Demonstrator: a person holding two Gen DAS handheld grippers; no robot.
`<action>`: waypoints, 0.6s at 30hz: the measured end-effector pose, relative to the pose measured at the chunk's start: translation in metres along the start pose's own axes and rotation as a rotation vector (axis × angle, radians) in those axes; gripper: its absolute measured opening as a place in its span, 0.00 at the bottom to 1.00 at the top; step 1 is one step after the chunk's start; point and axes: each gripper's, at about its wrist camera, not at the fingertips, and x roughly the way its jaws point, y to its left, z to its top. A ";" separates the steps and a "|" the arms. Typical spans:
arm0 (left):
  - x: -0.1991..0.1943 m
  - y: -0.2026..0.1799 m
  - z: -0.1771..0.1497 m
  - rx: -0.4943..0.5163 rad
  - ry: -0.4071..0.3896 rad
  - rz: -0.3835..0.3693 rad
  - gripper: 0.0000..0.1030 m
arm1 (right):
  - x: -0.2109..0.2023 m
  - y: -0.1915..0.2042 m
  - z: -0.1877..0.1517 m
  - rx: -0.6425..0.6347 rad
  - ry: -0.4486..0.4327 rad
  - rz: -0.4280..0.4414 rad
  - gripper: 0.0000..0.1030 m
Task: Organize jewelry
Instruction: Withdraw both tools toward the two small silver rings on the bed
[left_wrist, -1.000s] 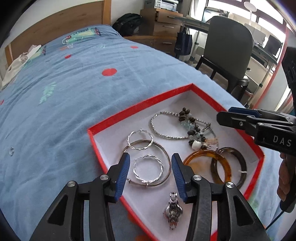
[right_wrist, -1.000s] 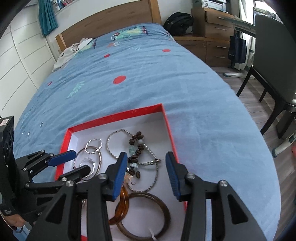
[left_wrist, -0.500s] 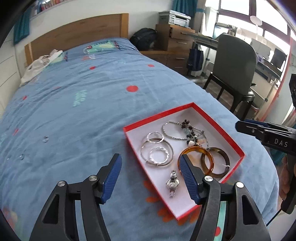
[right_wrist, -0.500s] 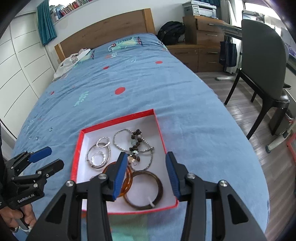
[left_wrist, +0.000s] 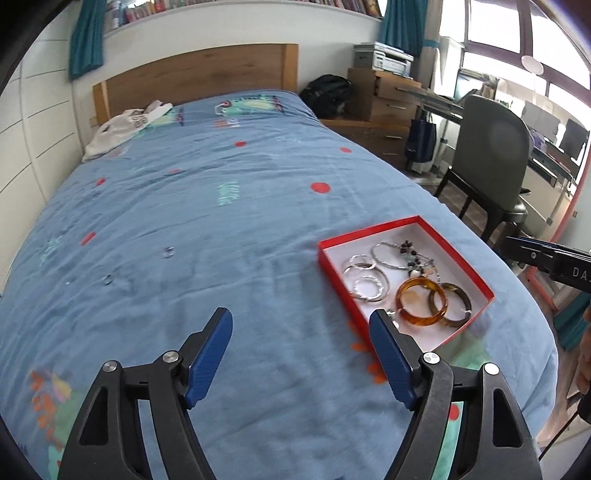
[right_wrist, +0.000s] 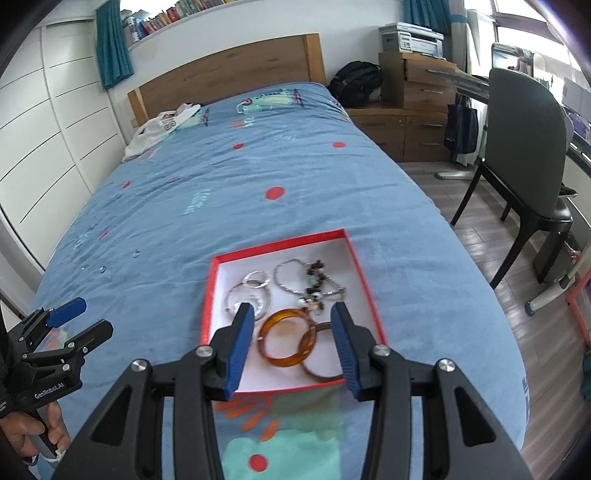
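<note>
A red box with a white floor (left_wrist: 454, 254) (right_wrist: 364, 280) lies on the blue bedspread. It holds an amber bangle (left_wrist: 421, 306) (right_wrist: 286, 341), a dark brown bangle (left_wrist: 456, 302) (right_wrist: 319, 371), silver hoops (left_wrist: 367, 282) (right_wrist: 251, 291) and beaded strands (left_wrist: 406, 256) (right_wrist: 314, 282). My left gripper (left_wrist: 301, 330) is open and empty above the bedspread, left of the box. My right gripper (right_wrist: 291, 325) is open and empty, held above the near end of the box. Two small rings (left_wrist: 168, 252) (right_wrist: 136, 254) lie loose on the bedspread to the left.
A wooden headboard (left_wrist: 195, 79) and a crumpled white cloth (left_wrist: 125, 125) are at the far end of the bed. A dark chair (right_wrist: 528, 147), a wooden drawer unit (right_wrist: 417, 92) and a black backpack (right_wrist: 354, 83) stand to the right.
Both grippers have pulled back and up from the box, so much more of the bed shows. The left gripper has also opened wider and shifted left of the box.
</note>
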 end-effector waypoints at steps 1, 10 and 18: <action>-0.003 0.004 -0.002 -0.004 -0.003 0.004 0.74 | -0.002 0.006 -0.001 -0.003 -0.001 0.004 0.41; -0.018 0.057 -0.018 -0.071 -0.015 0.048 0.75 | 0.001 0.067 -0.006 -0.063 0.010 0.054 0.41; -0.011 0.130 -0.042 -0.143 0.012 0.116 0.75 | 0.034 0.118 -0.005 -0.114 0.037 0.102 0.42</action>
